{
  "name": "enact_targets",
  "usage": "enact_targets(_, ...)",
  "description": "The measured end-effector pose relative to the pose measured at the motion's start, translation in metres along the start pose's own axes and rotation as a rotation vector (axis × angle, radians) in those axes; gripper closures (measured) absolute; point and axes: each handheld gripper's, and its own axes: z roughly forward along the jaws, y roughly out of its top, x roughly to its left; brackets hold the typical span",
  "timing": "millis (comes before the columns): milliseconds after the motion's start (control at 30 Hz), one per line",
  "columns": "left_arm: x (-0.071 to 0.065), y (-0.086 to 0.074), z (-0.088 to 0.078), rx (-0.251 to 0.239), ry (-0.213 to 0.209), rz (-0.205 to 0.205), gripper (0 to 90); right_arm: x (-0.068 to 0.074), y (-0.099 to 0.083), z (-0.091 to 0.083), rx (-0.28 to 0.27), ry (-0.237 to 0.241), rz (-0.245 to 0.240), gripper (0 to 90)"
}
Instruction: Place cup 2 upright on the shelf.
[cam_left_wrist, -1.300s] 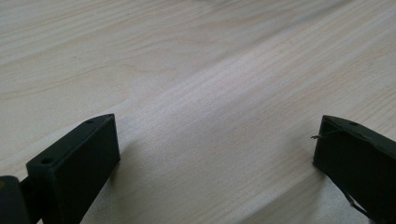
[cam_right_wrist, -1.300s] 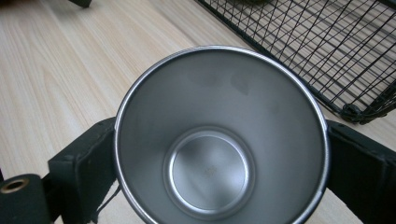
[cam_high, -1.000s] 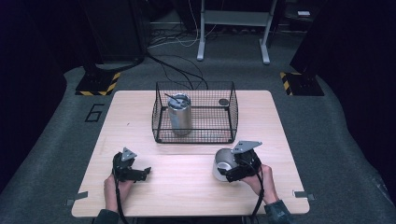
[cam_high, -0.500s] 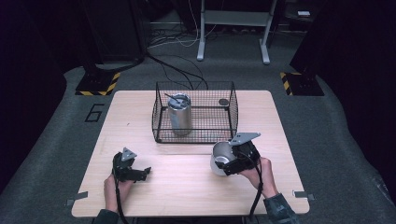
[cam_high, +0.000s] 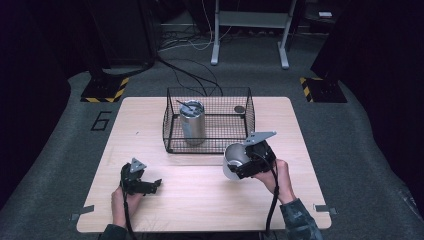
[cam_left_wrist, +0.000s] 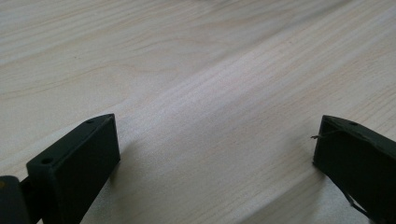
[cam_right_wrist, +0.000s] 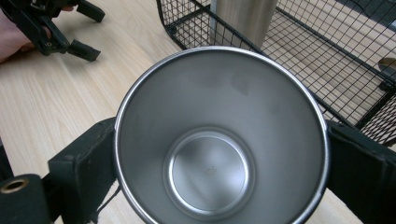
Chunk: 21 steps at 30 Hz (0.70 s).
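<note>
Steel cup in my right tool, lifted beside the wire basket

My right tool (cam_high: 243, 169) clamps the empty steel cup (cam_right_wrist: 219, 140) by its sides, tipped, just off the wire basket's (cam_high: 250, 112) near right corner. In the basket stands a steel tumbler (cam_high: 192, 123) with a straw, plus a small dark disc (cam_high: 239, 109). My left tool (cam_high: 151, 186) rests wide open on the counter (cam_high: 200, 195), well apart, bare wood between us.

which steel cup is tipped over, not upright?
The cup clamped in the right gripper, tilted mouth-out; the other cup stands upright inside the wire basket.
</note>
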Motion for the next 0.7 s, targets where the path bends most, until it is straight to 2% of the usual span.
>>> enact_targets(400, 0.000, 0.000, 0.000, -0.006, -0.001, 0.005, 0.5, -0.008, 0.009, -0.003, -0.020, -0.016, 0.020, 5.7)
enact_targets(467, 0.000, 0.000, 0.000, -0.006, -0.001, 0.005, 0.5, -0.010, 0.010, -0.004, -0.026, -0.016, 0.009, 5.7)
enact_targets(700, 0.000, 0.000, 0.000, -0.004, -0.004, 0.005, 0.5, -0.012, 0.018, -0.008, -0.033, -0.020, 0.015, 5.7)
